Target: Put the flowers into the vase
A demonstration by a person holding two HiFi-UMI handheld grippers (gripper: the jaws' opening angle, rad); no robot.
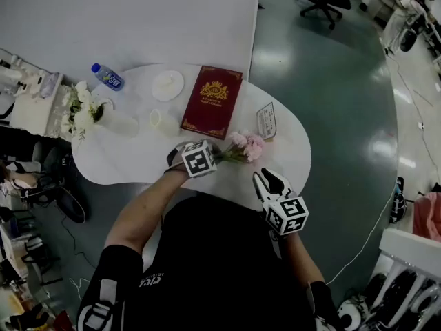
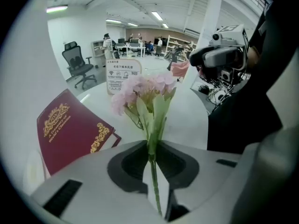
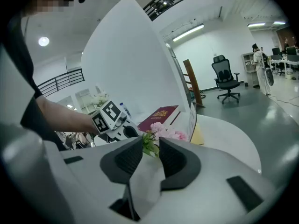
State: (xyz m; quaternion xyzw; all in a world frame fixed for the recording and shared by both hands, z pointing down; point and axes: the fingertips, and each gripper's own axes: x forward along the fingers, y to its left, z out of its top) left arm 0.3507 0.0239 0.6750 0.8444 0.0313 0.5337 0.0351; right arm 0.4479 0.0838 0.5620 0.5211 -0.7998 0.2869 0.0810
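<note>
The left gripper [image 2: 152, 148] is clamped on the green stem [image 2: 152, 164] of the pink flowers [image 2: 145, 90]. Its jaws are nearly together, with the stem pinched between the pads, and the blooms stand out just past the tips. Beyond the blooms stands a small sign card [image 2: 124, 76], and a red book [image 2: 70, 129] lies on the white table [image 1: 138, 161] to the left of the jaws.

The right gripper [image 3: 150, 155] has its jaws apart with a clear gap and nothing between the pads. It points toward the flowers from near by, without touching them.

The white vase [image 1: 120, 124], with white blooms [image 1: 79, 110] at its mouth, stands well apart, on the far left of the left gripper.
</note>
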